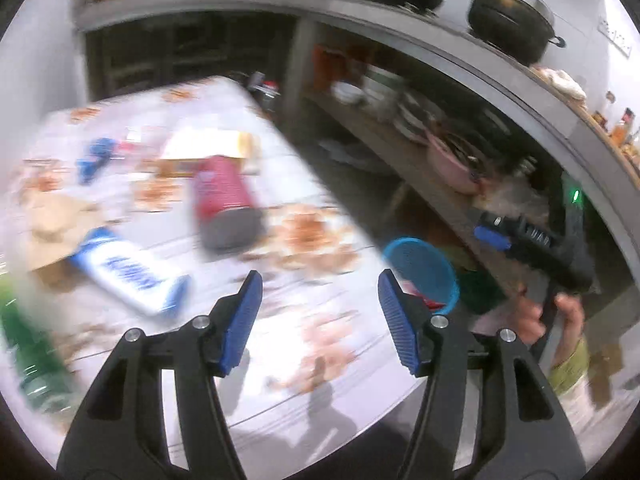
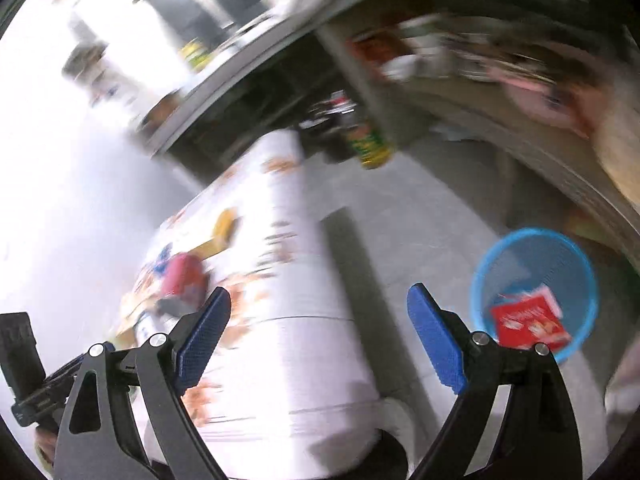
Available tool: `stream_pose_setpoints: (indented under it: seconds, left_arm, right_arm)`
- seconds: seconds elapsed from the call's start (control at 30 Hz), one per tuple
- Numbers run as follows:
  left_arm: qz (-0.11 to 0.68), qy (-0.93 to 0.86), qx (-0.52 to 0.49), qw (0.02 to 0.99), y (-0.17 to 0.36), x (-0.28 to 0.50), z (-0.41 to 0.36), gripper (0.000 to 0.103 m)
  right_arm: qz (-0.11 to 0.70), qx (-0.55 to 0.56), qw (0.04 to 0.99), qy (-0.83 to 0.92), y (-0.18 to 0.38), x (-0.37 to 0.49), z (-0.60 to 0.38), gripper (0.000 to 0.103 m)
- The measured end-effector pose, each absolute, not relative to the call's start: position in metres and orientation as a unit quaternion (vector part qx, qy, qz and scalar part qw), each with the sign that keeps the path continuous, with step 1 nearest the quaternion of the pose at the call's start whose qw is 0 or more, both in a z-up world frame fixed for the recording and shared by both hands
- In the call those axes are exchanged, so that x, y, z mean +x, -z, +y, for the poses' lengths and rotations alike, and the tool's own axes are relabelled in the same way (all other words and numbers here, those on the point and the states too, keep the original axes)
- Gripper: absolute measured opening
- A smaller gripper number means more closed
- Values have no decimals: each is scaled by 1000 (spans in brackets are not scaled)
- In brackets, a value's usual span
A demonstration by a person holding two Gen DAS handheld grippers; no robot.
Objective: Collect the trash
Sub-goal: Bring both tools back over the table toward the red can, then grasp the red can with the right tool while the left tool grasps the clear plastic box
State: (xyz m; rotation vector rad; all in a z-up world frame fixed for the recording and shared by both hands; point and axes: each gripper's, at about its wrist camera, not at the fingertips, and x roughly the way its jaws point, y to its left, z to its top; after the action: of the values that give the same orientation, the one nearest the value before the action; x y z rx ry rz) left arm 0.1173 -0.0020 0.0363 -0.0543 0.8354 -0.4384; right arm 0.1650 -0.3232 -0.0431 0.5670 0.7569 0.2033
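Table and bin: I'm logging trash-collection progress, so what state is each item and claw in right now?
Left claw: open, empty.
Right claw: open wide, empty.
Blue bin: upright on floor, holding a red packet.
Red can: lying on the table.
Blue-white wrapper: lying flat on table.
Green bottle: at table edge; blurred.

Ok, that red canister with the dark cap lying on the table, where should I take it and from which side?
Take the red canister across the middle of its red body, coming down from above with the fingers either side of its long axis. It lies on its side on the table, dark cap towards the camera, so the rounded ends offer a poorer hold. Blur hides details.
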Motion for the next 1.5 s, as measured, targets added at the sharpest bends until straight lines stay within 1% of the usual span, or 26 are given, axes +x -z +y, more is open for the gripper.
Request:
stream_pose_setpoints:
  seconds: [0.2, 0.4, 0.57, 0.73, 0.9, 1.13, 1.23, 1.37, 1.5]
  left_arm:
    - [360, 156, -19, 920, -47, 97, 48, 57]
    - [364, 145, -53, 919, -35, 102, 77, 57]
    - [372, 152, -83, 912, -17, 111, 81, 57]
    - [367, 142, -69, 917, -10, 119, 72, 57]
    - [352, 131, -61, 925, -11, 106, 86, 57]
    - [320, 78, -75, 941, -43, 114, 144, 57]
    - [348, 70, -114, 928, -46, 129, 172, 57]
    - [378, 55, -145, 913, -36, 146, 191, 57]
    - [373, 42, -151, 915, -36, 149, 194, 57]
  right_arm:
    - [393, 216, 872, -195, 16, 202, -240, 89]
    - [443, 206, 840, -235, 14, 239, -168, 89]
    - [484, 220, 810, -245, 29, 279, -135, 89]
    - [532, 215, 789, -220, 48, 320, -114, 89]
    - [549, 204, 780, -219, 57, 333, -105, 89]
    - [559, 204, 774, -215, 66, 340, -99, 83]
    - [559, 212, 772, -216, 70, 342, -98, 81]
    - [565, 215, 766, -219, 76, 344, -95, 75]
    - [567, 219, 763, -220, 79, 344, -95, 68]
